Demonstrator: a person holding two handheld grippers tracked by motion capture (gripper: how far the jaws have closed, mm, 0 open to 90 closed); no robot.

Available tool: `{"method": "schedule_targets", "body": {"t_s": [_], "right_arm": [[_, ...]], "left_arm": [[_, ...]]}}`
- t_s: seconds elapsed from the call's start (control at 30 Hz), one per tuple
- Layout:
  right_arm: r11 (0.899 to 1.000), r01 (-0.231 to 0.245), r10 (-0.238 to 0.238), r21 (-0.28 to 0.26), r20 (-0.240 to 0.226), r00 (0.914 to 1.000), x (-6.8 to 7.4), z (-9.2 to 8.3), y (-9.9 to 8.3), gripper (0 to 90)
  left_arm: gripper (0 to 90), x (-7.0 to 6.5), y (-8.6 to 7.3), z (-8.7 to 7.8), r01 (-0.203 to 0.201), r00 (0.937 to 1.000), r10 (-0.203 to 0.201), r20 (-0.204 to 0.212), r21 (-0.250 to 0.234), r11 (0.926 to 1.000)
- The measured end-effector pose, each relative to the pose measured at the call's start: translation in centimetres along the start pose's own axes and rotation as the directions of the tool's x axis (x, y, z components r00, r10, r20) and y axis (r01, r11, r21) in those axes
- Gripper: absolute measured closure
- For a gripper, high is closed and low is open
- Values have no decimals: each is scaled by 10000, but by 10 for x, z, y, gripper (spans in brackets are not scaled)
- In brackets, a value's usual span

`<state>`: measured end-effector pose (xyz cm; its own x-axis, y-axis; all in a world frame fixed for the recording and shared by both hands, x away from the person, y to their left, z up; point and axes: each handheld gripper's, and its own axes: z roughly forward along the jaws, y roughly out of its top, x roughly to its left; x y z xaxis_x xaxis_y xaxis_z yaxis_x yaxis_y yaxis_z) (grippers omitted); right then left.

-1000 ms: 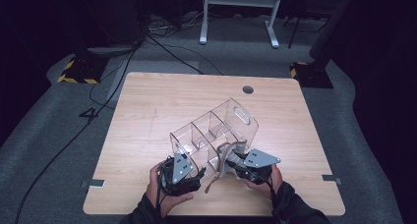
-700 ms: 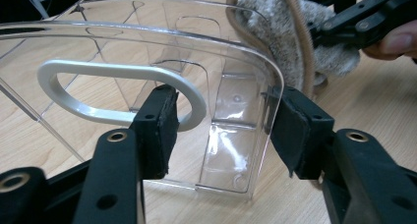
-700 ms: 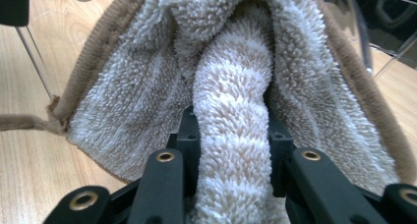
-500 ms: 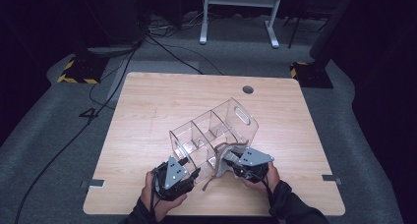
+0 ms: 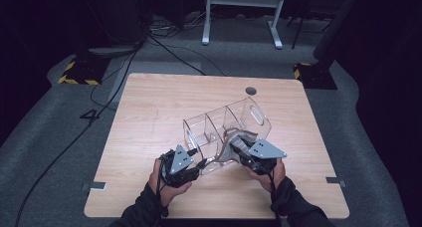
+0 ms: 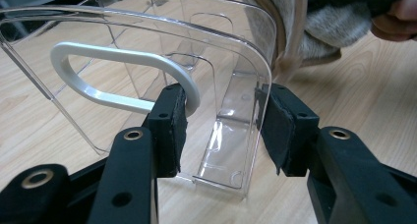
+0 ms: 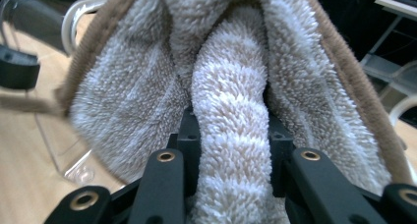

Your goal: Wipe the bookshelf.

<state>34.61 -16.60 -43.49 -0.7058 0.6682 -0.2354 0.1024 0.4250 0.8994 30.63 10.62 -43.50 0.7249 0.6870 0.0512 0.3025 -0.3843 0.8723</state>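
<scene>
Here the clear plastic organizer [image 5: 226, 130] lay tipped on its side near the front of the wooden tabletop [image 5: 149, 102], its compartments open toward the person. The left gripper [image 6: 221, 130] had just been closing its jaws over the organizer's near end wall, beside the white handle cutout [image 6: 123, 79], the pads set against the wall's two edges. The right gripper [image 7: 228, 135] held its jaws clamped on a fluffy beige towel [image 7: 231, 135], just beside the organizer's open side.
</scene>
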Motion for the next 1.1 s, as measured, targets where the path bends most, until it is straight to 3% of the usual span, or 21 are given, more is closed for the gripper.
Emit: {"method": "schedule_targets", "body": {"t_s": [0.13,0.17,0.43,0.67,0.8,0.9,0.97,1.1], "right_arm": [[9998,87,-90,152,155,9998,1,9,-2,697],[9991,310,-317,287,237,9992,4,16,-6,698],[9886,411,-445,1448,203,9988,10,41,-34,700],[9794,587,-643,1930,228,9977,15,49,-46,699],[9783,842,-928,1894,370,9950,14,47,-42,699],[9842,903,-1011,1526,642,9928,10,44,-26,698],[9948,648,-717,791,875,9936,2,38,-8,698],[9979,617,-637,217,1088,9920,-6,34,7,697]], "left_arm": [[543,5,2,4,-89,9999,89,87,12,10000],[542,7,3,7,-172,9998,172,141,-20,9999],[544,13,5,11,-309,9991,309,282,-5,9995],[546,18,5,12,-314,9987,314,403,-8,9995],[545,19,5,12,-401,9982,400,453,6,9992],[544,19,6,12,-444,9979,442,483,31,9990],[545,19,6,12,-449,9980,446,456,44,9990],[544,20,6,13,-442,9982,440,412,31,9990]]}}
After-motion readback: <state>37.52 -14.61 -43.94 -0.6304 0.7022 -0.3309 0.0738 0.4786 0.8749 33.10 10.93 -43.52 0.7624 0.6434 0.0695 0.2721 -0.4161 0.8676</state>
